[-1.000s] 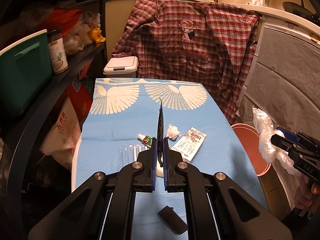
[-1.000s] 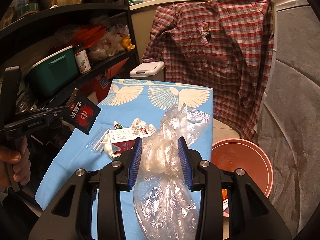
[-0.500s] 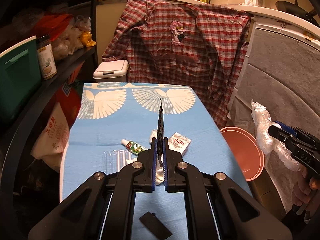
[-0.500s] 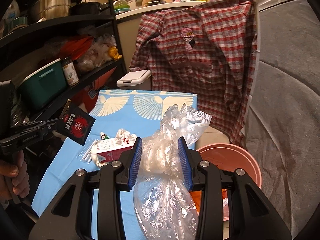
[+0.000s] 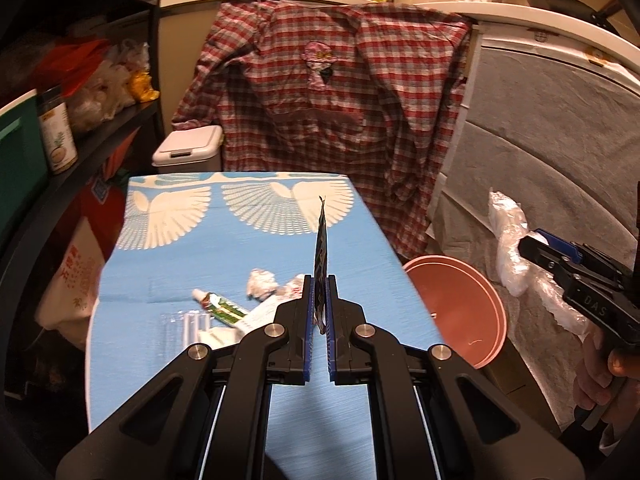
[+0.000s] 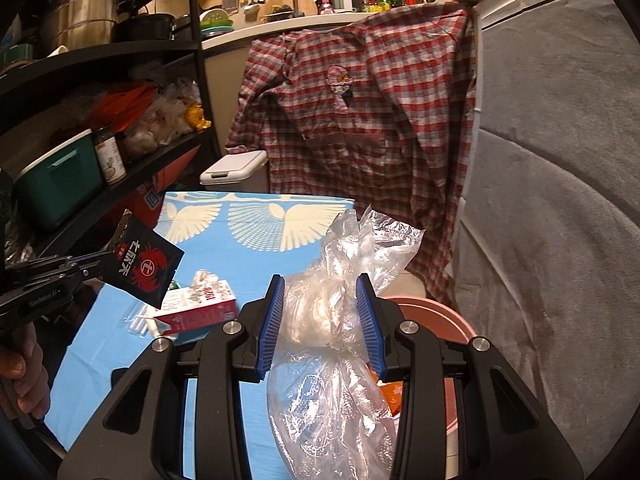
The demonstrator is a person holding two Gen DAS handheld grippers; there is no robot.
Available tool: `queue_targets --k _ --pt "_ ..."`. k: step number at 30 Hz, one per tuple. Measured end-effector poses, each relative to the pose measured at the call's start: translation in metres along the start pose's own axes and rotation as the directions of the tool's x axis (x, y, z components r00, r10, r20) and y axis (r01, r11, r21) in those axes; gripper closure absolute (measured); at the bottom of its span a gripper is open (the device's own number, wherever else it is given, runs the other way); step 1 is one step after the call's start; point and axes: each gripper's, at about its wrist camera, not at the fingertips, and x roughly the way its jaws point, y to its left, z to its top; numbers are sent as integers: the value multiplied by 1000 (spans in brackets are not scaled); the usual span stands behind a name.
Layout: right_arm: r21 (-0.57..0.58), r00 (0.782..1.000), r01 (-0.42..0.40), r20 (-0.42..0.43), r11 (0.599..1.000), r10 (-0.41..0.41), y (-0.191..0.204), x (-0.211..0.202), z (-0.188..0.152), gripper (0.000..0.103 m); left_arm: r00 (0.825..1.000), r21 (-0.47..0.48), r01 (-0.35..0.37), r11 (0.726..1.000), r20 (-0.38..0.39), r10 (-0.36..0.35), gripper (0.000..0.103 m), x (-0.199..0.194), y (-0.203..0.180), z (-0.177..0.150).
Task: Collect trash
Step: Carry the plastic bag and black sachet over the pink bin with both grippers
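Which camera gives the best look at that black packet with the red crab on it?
The right wrist view: the black packet faces it, showing its printed front. The left wrist view sees the packet only edge-on, a thin strip pinched in the left gripper.

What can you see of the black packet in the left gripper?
The black packet is a flat, glossy sachet with a red crab emblem and white and red characters on its face. The left gripper pinches its lower edge; its jaws are shut on it. It hangs in the air above the blue table, touching nothing else. In the left wrist view it shows edge-on and upright; in the right wrist view it tilts, its torn top corner up.
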Motion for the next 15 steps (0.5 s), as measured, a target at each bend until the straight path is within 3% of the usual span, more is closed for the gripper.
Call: queue_targets --k 15 --pt "88 996 84 -26 993 -82 -54 9 1 65 990 23 140 990 -34 -139 98 37 -71 3"
